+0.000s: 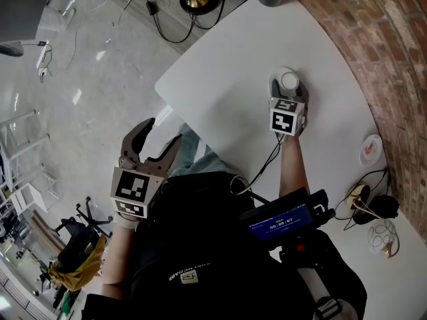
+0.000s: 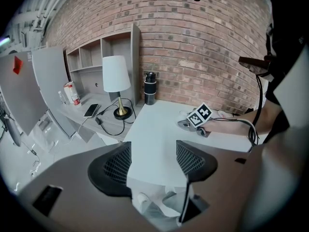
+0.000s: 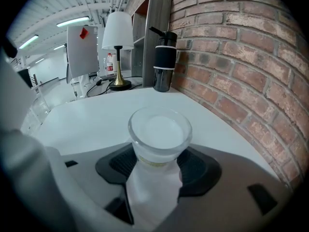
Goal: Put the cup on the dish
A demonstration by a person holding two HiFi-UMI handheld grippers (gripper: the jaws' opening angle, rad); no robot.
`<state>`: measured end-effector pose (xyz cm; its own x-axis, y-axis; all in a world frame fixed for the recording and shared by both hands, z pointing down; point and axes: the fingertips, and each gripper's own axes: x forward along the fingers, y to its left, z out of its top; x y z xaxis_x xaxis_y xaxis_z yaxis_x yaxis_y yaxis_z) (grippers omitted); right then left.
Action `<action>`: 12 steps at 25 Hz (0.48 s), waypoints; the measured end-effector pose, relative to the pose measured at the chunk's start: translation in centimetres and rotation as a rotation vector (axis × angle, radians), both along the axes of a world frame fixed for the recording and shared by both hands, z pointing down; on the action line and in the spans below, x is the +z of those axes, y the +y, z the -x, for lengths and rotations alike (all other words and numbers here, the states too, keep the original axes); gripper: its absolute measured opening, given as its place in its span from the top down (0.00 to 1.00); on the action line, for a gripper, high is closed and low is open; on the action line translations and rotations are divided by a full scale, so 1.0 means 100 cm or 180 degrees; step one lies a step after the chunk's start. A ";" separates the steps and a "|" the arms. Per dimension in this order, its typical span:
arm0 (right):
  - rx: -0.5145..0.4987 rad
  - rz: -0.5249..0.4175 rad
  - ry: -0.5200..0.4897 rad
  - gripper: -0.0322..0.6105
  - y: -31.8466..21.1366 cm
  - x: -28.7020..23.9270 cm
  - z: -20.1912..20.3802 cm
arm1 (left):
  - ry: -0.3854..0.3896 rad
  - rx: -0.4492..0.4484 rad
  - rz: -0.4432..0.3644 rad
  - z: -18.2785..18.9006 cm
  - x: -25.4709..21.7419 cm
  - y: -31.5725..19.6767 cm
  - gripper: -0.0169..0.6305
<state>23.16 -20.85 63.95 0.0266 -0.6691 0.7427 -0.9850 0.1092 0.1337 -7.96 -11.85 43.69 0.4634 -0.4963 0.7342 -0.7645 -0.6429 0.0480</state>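
Observation:
A clear glass cup [image 3: 159,134] with a milky-white inside stands upright on the white table [image 1: 233,65], close to the brick wall. My right gripper [image 3: 159,164] is shut on it, a black pad pressing each side below the rim. In the head view the cup [image 1: 289,81] shows just beyond the right gripper [image 1: 288,91] and its marker cube. A small pale dish [image 1: 371,149] with a pinkish centre lies on the table to the right, apart from the cup. My left gripper [image 1: 163,131] hangs off the table's near edge, open and empty, as the left gripper view confirms for that gripper [image 2: 152,161].
A black bottle [image 3: 164,57] and a white-shaded lamp [image 3: 118,33] stand at the table's far end. Cables with a dark plug [image 1: 370,205] and a round patterned object [image 1: 382,237] lie beyond the dish. The brick wall [image 1: 380,39] bounds the table's right side.

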 end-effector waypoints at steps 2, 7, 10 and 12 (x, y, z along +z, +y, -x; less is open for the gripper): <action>-0.0001 0.0011 0.0002 0.54 0.001 0.000 0.001 | 0.0000 -0.0009 0.0003 0.001 0.001 0.001 0.52; -0.0002 0.0020 0.0029 0.54 0.002 0.001 0.002 | 0.0004 -0.0020 -0.0005 0.001 0.000 0.002 0.52; 0.0021 0.0014 0.0031 0.54 0.002 0.002 0.002 | 0.0007 -0.0025 0.0000 0.002 0.001 0.003 0.52; 0.0037 0.0011 0.0034 0.54 0.002 0.002 0.002 | 0.0007 -0.0030 -0.0002 0.003 0.001 0.003 0.52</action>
<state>22.98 -20.62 64.15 0.0424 -0.6661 0.7447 -0.9847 0.0982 0.1439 -8.22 -11.51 43.80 0.4604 -0.5011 0.7328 -0.7704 -0.6356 0.0493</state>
